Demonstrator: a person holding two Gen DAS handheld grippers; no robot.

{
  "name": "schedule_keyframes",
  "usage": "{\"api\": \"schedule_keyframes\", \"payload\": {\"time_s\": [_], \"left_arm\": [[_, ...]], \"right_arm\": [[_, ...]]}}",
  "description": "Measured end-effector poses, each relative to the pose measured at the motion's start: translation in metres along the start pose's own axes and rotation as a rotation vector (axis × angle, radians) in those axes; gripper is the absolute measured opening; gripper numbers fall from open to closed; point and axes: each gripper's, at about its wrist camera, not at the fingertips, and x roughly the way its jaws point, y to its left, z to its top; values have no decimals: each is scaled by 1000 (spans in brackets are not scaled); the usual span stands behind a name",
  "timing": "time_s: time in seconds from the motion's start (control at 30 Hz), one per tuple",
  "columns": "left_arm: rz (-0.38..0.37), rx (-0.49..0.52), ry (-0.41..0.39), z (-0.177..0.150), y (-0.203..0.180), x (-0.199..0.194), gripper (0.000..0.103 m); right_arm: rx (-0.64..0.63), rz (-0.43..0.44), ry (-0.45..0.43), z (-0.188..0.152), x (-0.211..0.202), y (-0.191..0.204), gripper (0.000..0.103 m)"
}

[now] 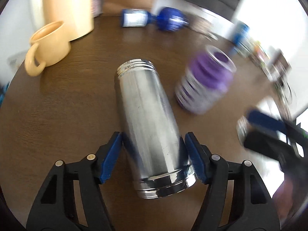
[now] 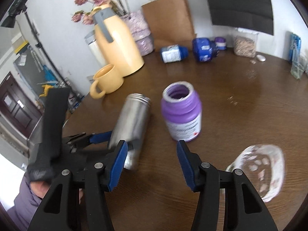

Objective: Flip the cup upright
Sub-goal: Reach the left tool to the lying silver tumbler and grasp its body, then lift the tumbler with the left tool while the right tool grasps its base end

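Note:
A steel cup (image 1: pixel 152 127) lies on its side on the brown table (image 1: pixel 57 105), its threaded mouth pointing away from me. My left gripper (image 1: pixel 154 157) has its blue pads on both sides of the cup's lower body, pressed against it. The right wrist view shows the same cup (image 2: pixel 132 119) tilted, with the left gripper (image 2: pixel 107 136) gripping it near the base. My right gripper (image 2: pixel 152 163) is open and empty, above the table just right of the cup. It also shows blurred at the right edge of the left wrist view (image 1: pixel 269 132).
An open purple bottle (image 2: pixel 181 113) stands right of the cup. A clear glass (image 2: pixel 261 171) lies at the right. A yellow mug (image 2: pixel 105 80) and yellow thermos jug (image 2: pixel 117 44) stand at the back left. Two blue bottles (image 2: pixel 173 53) lie at the back by a paper bag (image 2: pixel 169 19).

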Motion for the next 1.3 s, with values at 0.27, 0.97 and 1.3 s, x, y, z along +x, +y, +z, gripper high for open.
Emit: {"api": "schedule_keyframes", "payload": {"time_s": [0.27, 0.97, 1.3], "left_arm": [[-82, 286, 27, -69, -38, -39, 62], [-294, 400, 77, -95, -89, -23, 85], [-378, 269, 141, -75, -91, 0, 95]], "right_arm": [[129, 110, 131, -24, 30, 0, 57], [339, 148, 235, -64, 31, -37, 78], [351, 110, 198, -71, 18, -49, 72]]}}
